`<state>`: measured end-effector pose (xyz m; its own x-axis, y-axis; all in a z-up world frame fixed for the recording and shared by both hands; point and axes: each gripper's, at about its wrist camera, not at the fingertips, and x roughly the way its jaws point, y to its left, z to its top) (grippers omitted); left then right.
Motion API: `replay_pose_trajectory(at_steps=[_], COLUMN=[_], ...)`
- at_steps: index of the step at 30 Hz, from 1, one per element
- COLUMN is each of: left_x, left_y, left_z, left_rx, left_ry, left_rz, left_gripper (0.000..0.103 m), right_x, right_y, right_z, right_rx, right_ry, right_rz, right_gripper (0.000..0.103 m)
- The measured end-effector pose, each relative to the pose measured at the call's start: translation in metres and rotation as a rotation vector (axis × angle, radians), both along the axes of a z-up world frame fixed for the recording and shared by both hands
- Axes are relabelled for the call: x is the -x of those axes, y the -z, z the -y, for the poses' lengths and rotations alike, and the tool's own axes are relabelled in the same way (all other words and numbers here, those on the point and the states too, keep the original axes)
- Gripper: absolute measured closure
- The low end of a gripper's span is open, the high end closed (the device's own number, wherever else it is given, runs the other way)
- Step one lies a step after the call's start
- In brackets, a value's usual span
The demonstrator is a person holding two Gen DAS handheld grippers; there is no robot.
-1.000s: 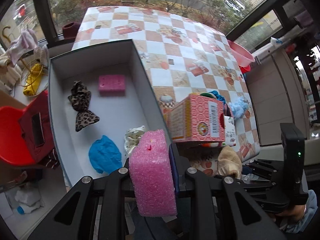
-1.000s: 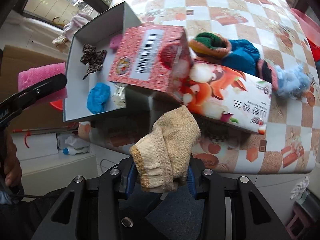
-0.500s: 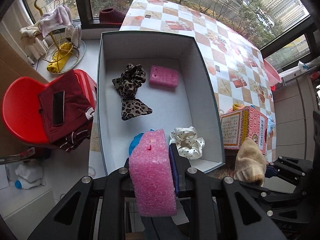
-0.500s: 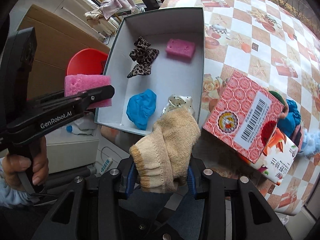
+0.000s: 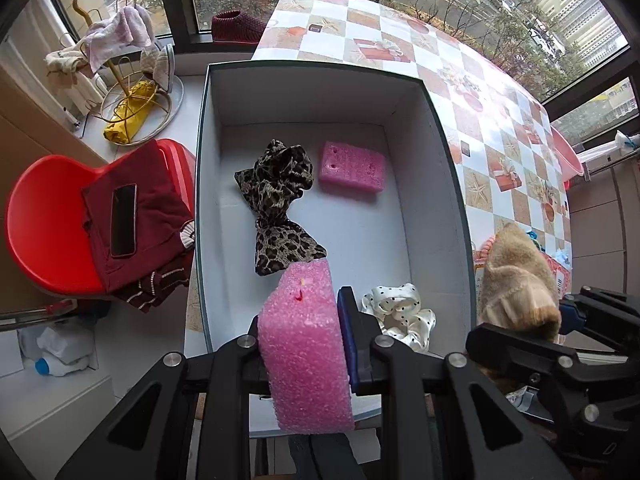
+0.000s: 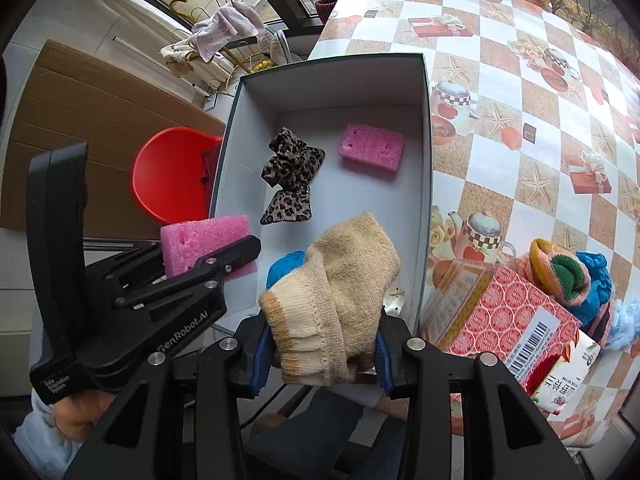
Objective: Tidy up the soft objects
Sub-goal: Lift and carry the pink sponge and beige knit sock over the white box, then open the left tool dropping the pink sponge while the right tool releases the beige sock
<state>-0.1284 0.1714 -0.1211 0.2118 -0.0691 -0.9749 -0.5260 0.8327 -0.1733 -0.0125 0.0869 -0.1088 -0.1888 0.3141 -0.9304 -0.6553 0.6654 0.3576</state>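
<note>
window-side counter with checkered cloth, open box on it. left tongs clenched on pink sponge over box's near end; right tongs grasping beige sock beside. both look light, squashy, non-fragile; mid-body pinch suits.

On the side of your left gripper you can read "GenRobot.AI". The pink patterned box has a barcode label; its digits are too small.

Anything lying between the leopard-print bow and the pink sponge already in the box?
Nothing: bare white floor of the box separates the leopard-print bow from the pink sponge, clearest in the left wrist view.
</note>
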Motion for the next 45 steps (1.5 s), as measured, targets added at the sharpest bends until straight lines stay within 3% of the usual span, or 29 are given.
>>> replay_pose_trajectory(at_steps=[45], left_x=[-0.015], left_y=[0.024], left_z=[-0.010], left_rx=[-0.012], left_ry=[-0.019], left_rz=[-0.077], left_gripper=[0.078], right_x=[-0.025], right_y=[0.019], right_z=[-0.035], right_rx=[0.051], right_ry=[-0.029], right_rz=[0.035], right_gripper=[0.060])
